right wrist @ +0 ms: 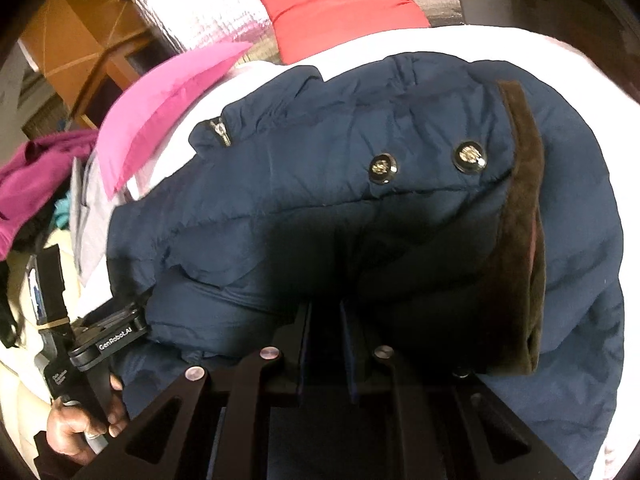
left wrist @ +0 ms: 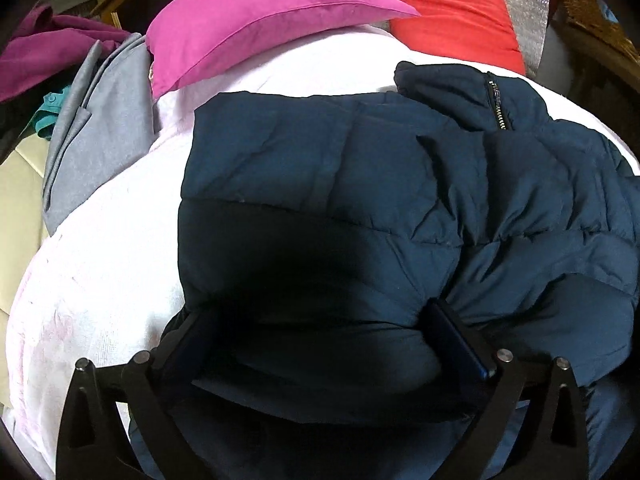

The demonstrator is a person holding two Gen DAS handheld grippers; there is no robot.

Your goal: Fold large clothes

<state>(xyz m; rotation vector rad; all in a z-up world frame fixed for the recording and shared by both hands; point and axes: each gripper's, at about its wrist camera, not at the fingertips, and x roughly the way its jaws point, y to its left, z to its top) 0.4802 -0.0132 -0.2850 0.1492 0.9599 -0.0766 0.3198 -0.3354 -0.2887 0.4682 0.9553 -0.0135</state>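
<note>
White bedding point(left wrist: 104, 264) carries a navy puffer jacket point(left wrist: 320, 168), lying across the middle of the bed and partly doubled over itself; its collar and zip point(left wrist: 498, 108) point toward the head edge, where a pink pillow point(left wrist: 256, 20) and a red pillow point(left wrist: 456, 20) sit; grey clothing point(left wrist: 100, 136) and a purple garment point(left wrist: 48, 44) lie heaped at the left edge, well apart from the work. From the right wrist view, a brown-trimmed flap point(right wrist: 520, 216) with two snaps point(right wrist: 468, 155) is folded over the body; a hand point(right wrist: 76, 428) holds the other tool at the lower left. Left gripper point(left wrist: 320, 344) has its jaws spread wide, straddling a puffy panel without pinching it; right gripper point(right wrist: 324, 344) has its jaws nearly together, seemingly nipping the jacket's near hem, though shadow hides the contact. Judged step: mid-fold, one side laid over and let go. Next move likely needs the left jaws to close on a fresh edge, then both to lift together so the slippery, springy filling does not unfold.
</note>
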